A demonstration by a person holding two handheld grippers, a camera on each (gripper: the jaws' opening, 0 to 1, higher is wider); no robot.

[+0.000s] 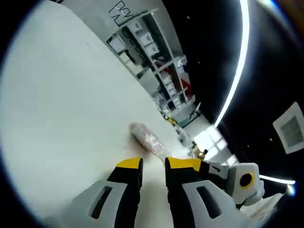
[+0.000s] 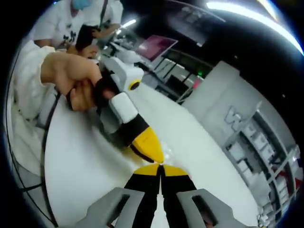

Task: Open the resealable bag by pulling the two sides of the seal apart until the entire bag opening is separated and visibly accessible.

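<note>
One resealable bag [image 1: 146, 137] is lying on the white table [image 1: 61, 109], crumpled, clear with something pinkish inside, just past the yellow tips of the left gripper [image 1: 153, 165]. That gripper's two jaws are standing a little apart with bare table showing in the gap, and they are holding nothing. Beyond the table, open shelving [image 1: 152, 52] with white bins is lining the far side of the room, and a bright strip light [image 1: 237, 61] is curving overhead.

In the right gripper view, the right gripper [image 2: 160, 169] is showing its two jaws pressed together at the tips, with nothing visible between them. The left gripper [image 2: 142, 140] is coming in from the left, held in a person's hand [image 2: 71, 78], its yellow tips almost touching the right one's. Another person in white [image 2: 80, 19] is standing behind the table.
</note>
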